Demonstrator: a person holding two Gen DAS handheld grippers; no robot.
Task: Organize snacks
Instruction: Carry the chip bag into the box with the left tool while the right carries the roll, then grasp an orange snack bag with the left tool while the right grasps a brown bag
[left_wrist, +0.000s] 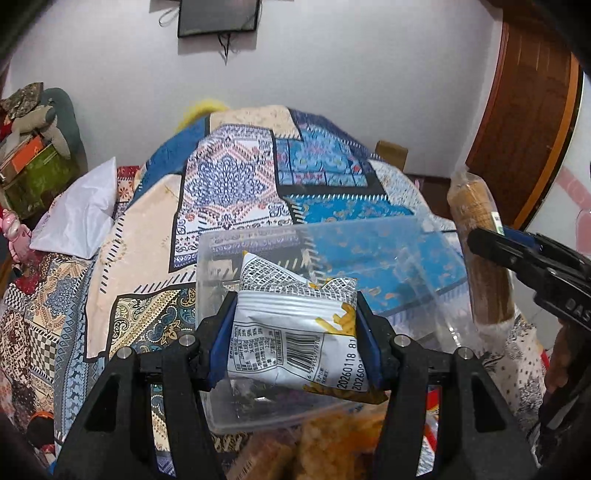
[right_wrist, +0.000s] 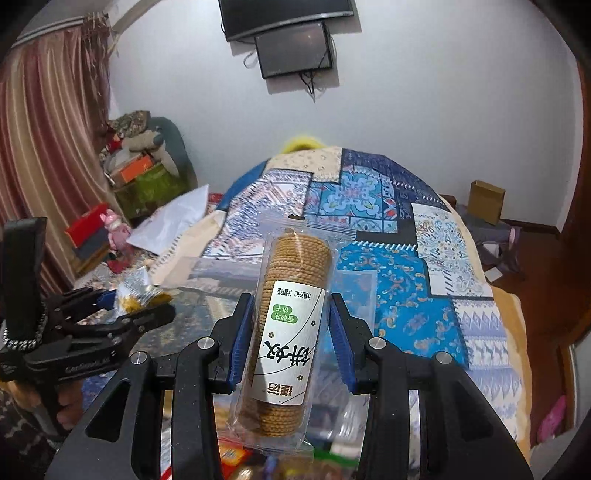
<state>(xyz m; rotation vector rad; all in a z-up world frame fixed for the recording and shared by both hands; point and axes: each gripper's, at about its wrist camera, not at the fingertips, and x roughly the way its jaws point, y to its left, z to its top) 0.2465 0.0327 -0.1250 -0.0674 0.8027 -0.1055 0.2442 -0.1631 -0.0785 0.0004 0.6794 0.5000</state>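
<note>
While the left tongs (left_wrist: 295, 332) pinch a chip packet (left_wrist: 299, 332), the right tongs (right_wrist: 291, 339) clamp a biscuit roll (right_wrist: 288, 332).

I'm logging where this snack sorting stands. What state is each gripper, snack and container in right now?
left gripper: shut on the snack bag, held above the clear box.
snack bag: sealed, crumpled, barcode side up.
right gripper: holds the biscuit sleeve.
biscuit sleeve: sealed, upright, lifted.
clear box: open, no lid on it, resting on the patterned quilt.
</note>
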